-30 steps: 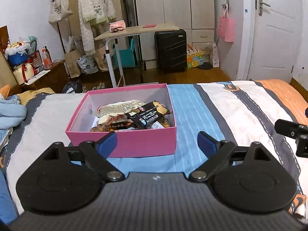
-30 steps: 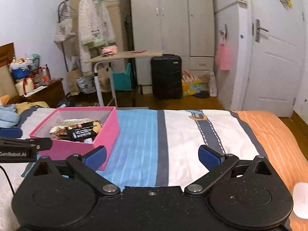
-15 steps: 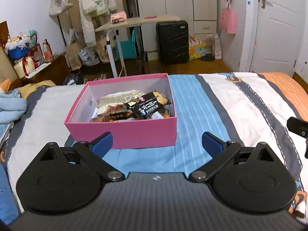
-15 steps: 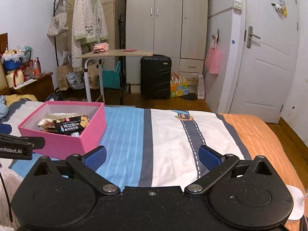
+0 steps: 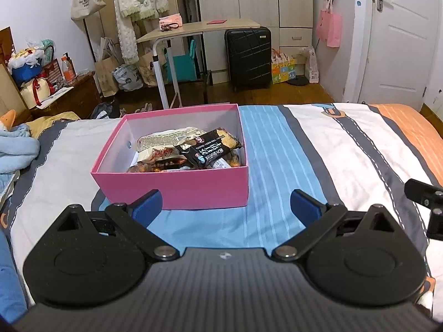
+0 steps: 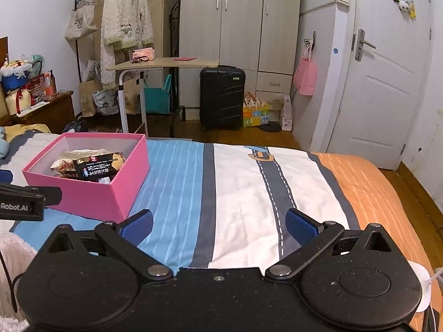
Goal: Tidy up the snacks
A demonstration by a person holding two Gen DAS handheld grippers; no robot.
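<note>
A striped bedspread (image 5: 318, 149) is seen beneath both grippers. A pink box (image 5: 177, 185) is set just ahead of the left gripper (image 5: 225, 206), whose 2 fingers are spread apart and empty. Snack packets (image 5: 191, 149) are piled inside the box. The right gripper (image 6: 218, 224), fingers likewise parted and empty, is held right of the box.

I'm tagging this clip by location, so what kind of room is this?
Most likely a bedroom: a bed with a striped cover, a tall wardrobe and a clothes rack with a hanging cardigan.
</note>
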